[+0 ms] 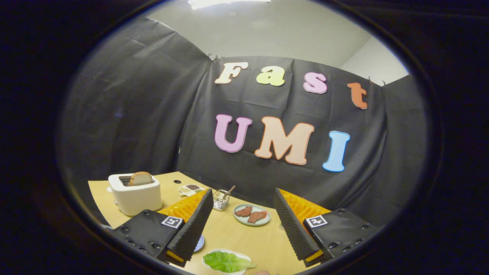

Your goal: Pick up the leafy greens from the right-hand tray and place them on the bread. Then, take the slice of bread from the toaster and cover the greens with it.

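Observation:
My gripper [242, 214] hangs above the wooden table [237, 235] with its fingers wide apart and nothing between them. A green leaf [226, 261] lies in a white tray [214, 253] just below and between the fingers, close to me. A white toaster [134, 194] stands beyond the left finger, with a slice of bread [140, 178] sticking up out of its slot. A bit of a blue plate [199, 243] peeks out from behind the left finger; what lies on it is hidden.
Ahead between the fingers sits a pale green plate [252, 215] with two brown meat slices. A small wire basket [221, 199] with a utensil and a little dish of seasonings [190, 188] stand farther back. The black booth wall closes the table's far side.

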Motion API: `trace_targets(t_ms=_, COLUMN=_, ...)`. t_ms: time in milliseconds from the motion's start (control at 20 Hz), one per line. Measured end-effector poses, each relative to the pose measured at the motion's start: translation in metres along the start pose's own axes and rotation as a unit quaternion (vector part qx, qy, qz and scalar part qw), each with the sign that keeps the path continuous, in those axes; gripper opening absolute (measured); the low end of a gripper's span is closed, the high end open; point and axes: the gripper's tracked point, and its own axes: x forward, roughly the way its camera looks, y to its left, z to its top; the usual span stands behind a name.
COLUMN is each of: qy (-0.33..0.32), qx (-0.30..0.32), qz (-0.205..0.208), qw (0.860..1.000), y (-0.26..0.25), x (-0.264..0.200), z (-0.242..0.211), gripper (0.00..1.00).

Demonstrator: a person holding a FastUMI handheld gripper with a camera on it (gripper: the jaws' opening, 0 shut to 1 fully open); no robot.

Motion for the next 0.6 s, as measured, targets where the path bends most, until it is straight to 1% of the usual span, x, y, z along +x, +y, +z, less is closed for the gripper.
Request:
trace_targets(t_ms=300, qy=0.049, qx=-0.011, qz=0.052, qw=0.997, y=0.002, x=0.009, z=-0.04, gripper=1.0)
trace_targets(t_ms=450, qy=0.081, qx=-0.018, qz=0.092, qw=0.992, y=0.01, x=0.012, z=-0.065, gripper=1.0)
trace_targets(t_ms=600, qy=0.111, qx=-0.034, qz=0.121, qw=0.986, y=0.011, x=0.016, z=-0.091, gripper=1.0)
